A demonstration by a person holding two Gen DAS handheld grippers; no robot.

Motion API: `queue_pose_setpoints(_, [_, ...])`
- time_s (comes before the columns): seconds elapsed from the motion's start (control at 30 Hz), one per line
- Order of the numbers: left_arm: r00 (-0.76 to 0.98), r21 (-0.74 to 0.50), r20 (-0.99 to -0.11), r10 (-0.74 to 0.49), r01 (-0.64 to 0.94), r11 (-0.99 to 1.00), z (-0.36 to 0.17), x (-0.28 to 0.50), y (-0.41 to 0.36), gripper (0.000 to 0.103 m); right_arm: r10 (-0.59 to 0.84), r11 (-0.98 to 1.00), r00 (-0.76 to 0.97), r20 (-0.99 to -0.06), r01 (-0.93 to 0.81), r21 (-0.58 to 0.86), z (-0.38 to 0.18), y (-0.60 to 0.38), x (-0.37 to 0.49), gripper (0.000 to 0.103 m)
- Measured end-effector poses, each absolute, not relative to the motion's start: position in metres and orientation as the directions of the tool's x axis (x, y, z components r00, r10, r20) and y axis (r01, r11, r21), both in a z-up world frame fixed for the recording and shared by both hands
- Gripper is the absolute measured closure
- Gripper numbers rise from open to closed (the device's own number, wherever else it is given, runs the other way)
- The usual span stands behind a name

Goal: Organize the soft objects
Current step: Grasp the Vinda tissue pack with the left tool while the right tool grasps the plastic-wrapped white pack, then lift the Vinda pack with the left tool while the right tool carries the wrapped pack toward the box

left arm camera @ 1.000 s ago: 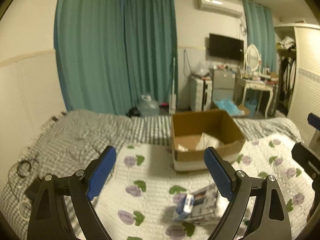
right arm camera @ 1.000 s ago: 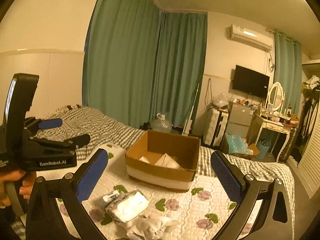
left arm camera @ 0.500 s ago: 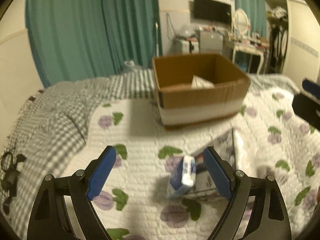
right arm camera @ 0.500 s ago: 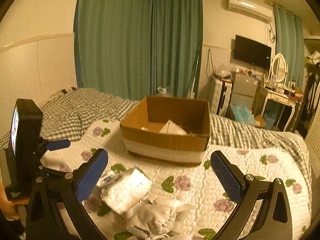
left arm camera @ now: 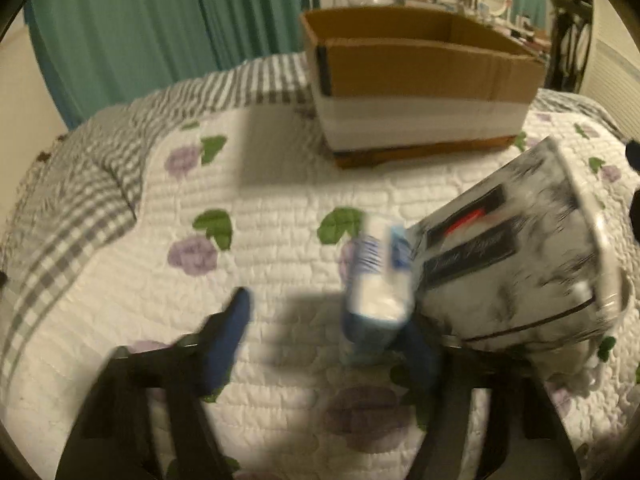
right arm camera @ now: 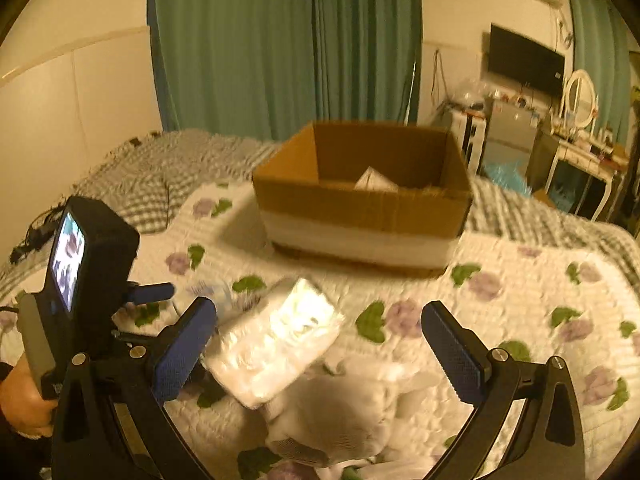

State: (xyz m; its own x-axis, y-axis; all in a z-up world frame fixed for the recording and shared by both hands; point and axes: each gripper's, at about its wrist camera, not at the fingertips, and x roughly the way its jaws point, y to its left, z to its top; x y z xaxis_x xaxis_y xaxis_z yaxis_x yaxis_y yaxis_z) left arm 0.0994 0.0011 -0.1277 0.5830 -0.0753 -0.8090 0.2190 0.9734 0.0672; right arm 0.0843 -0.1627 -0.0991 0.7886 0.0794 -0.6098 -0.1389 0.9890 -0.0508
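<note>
So the small blue-and-white tissue pack (left arm camera: 376, 276) sits just inside the left gripper (left arm camera: 332, 336)'s right jaw, standing on end, its long axis pointing away from the jaws, leaning on the bigger marbled tissue pack (left arm camera: 516, 256) further right. Left jaws are apart, right gripper (right arm camera: 320, 340) too, hovering over the big pack. Left's clearly nearer. Labels are too blurry to read. The cardboard box (left arm camera: 416, 80) is straight ahead.

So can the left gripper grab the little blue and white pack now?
Probably yes. The left gripper is open, and the little blue and white pack already sits between its fingers on the quilt. Only the big tissue pack leans against it.
</note>
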Motion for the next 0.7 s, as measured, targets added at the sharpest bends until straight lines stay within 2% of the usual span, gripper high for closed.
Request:
queue_pose_setpoints(0.07, [0.568,0.041,-0.817,-0.095,0.222,0.974,-0.132,0.100,0.004,0.065,0.094,0.989,0.766,-0.636,-0.148,-0.031,-0.108,-0.162,0.089,0.000])
queue_pose_setpoints(0.37, [0.588,-0.003,-0.796,-0.141,0.230,0.973,-0.127,0.094,0.010,0.079,0.126,0.983,0.703,-0.700,-0.186,-0.009,-0.134,-0.151,0.104,0.000])
queue_pose_setpoints(0.47, [0.588,-0.016,-0.793,-0.157,0.238,0.971,-0.126,0.093,0.011,0.086,0.136,0.980,0.687,-0.714,-0.198,-0.004,-0.139,-0.146,0.106,0.021])
queue_pose_setpoints(0.53, [0.597,-0.010,-0.787,-0.156,0.241,0.970,-0.124,0.093,0.011,0.087,0.140,0.979,0.686,-0.714,-0.206,-0.006,-0.139,-0.144,0.103,0.042])
queue_pose_setpoints(0.63, [0.611,-0.008,-0.776,-0.155,0.236,0.972,-0.119,0.091,0.012,0.087,0.136,0.975,0.695,-0.706,-0.219,-0.028,-0.135,-0.139,0.098,0.053])
queue_pose_setpoints(0.7, [0.624,-0.005,-0.767,-0.149,0.227,0.974,-0.114,0.089,0.013,0.087,0.123,0.974,0.708,-0.696,-0.221,-0.053,-0.132,-0.135,0.092,0.055])
